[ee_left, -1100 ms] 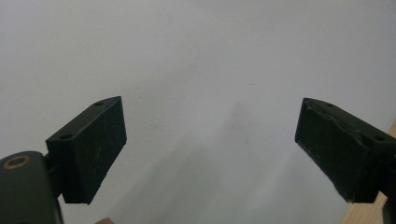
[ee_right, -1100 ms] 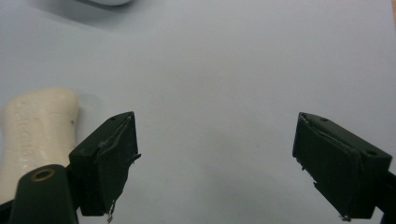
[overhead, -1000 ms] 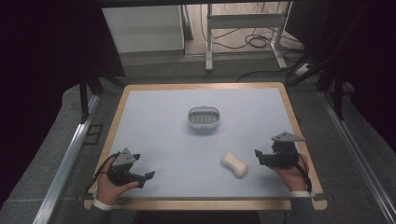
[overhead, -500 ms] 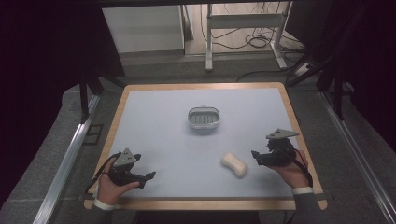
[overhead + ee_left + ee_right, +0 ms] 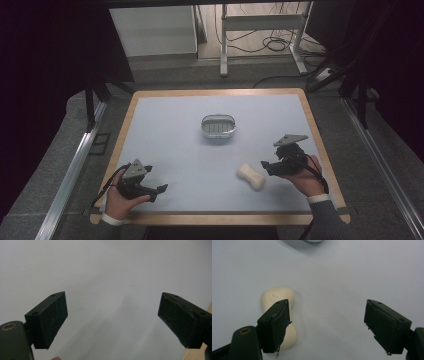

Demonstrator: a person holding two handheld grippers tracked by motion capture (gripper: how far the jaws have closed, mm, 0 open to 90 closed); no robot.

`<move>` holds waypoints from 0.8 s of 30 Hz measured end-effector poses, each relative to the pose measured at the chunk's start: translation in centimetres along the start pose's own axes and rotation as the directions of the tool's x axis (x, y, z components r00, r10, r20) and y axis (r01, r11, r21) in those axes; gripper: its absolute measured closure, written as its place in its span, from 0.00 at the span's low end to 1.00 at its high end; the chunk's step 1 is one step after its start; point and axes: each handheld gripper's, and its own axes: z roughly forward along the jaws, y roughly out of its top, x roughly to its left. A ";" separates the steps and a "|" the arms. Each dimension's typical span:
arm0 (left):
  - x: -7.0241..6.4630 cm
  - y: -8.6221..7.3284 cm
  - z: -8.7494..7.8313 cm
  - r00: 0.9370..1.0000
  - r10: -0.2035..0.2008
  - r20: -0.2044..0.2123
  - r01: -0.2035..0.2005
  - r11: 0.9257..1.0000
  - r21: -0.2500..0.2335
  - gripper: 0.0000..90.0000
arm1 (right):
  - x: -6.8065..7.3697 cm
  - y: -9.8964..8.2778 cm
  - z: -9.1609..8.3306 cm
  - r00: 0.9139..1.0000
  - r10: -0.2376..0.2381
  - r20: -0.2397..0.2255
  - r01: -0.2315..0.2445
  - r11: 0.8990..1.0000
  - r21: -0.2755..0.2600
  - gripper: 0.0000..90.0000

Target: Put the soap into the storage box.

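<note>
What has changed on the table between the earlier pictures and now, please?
The right gripper has moved left toward the bar of soap, and its jaws have just been closing; they stand apart, with nothing between them, one jaw over the soap's edge in the right gripper view. Nothing was taken hold of or let go. The soap, the soap dish and the open left gripper stayed as they were.

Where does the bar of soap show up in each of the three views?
High view: the bar of soap lies right of centre on the pale table top, just left of the right tool.
Left gripper view: not in it.
Right gripper view: the soap is at lower left, partly behind the left jaw.
Shared landmark: the pale table top.
</note>
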 end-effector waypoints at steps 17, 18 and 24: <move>-0.1 0.0 0.1 1.000 -0.004 0.009 0.004 1.000 0.002 0.11 | 1.7 1.6 1.4 0.997 -0.049 -0.065 0.056 0.993 0.104 0.27; -0.1 0.0 0.1 1.000 -0.004 0.009 0.004 1.000 0.002 0.11 | 1.7 1.6 1.4 0.997 -0.049 -0.065 0.056 0.993 0.104 0.27; 0.0 0.0 0.0 1.000 -0.006 0.011 0.006 1.000 -0.001 0.11 | 2.3 1.8 1.9 0.995 -0.055 -0.083 0.067 0.988 0.142 0.29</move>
